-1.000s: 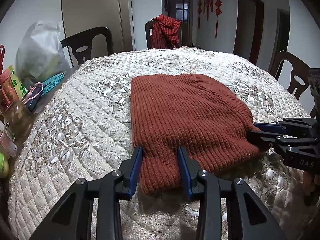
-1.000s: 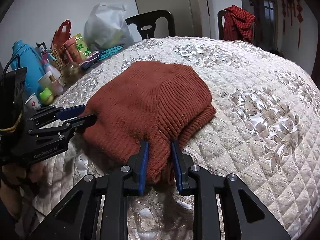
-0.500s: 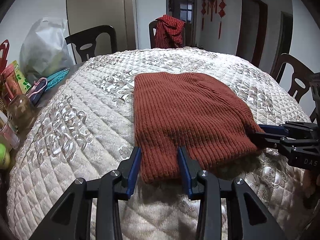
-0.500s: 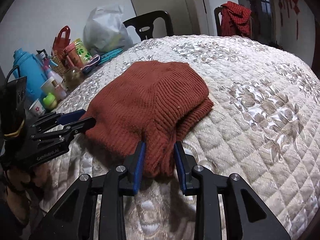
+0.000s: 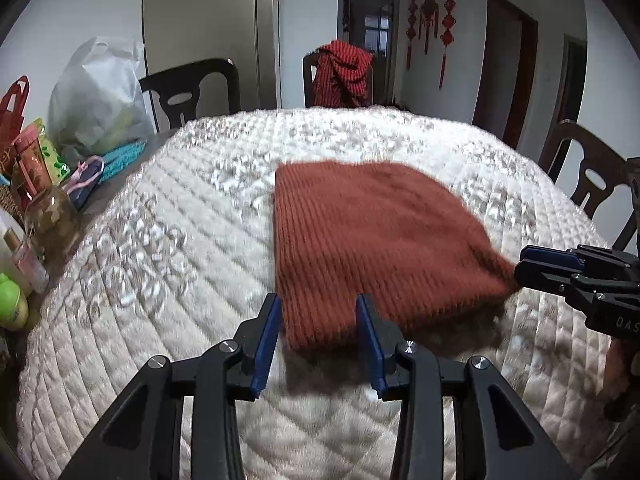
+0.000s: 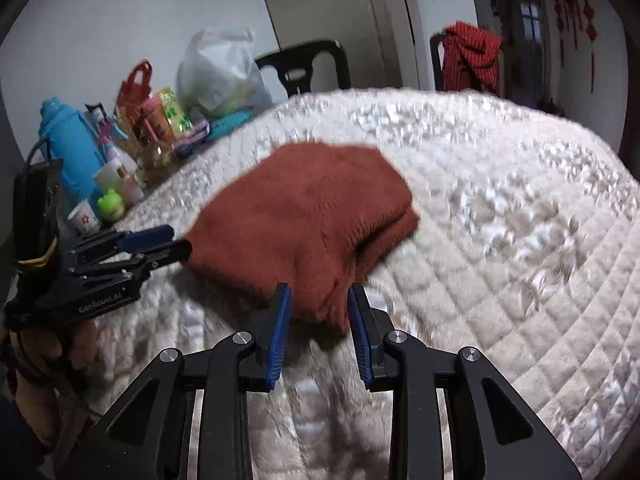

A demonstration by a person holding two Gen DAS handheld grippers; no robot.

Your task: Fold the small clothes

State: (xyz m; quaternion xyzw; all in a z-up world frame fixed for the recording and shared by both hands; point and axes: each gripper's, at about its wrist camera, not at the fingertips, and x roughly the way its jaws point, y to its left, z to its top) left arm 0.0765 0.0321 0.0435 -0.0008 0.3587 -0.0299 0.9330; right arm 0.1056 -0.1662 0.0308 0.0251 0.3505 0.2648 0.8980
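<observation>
A rust-red knitted garment lies folded flat on the quilted table cover; it also shows in the right wrist view. My left gripper is open, its jaws on either side of the garment's near left corner. My right gripper is open, its jaws astride the near right corner. Each gripper shows in the other's view, the right one at the garment's right edge and the left one at its left edge. The frames are motion-blurred.
Bottles, cups, a blue flask and a white plastic bag crowd the table's left edge. Dark chairs ring the table; one at the back holds a red checked cloth.
Both grippers have opened wider and pulled back toward me, so the garment's near corners lie loose between the jaws. The garment has settled flat.
</observation>
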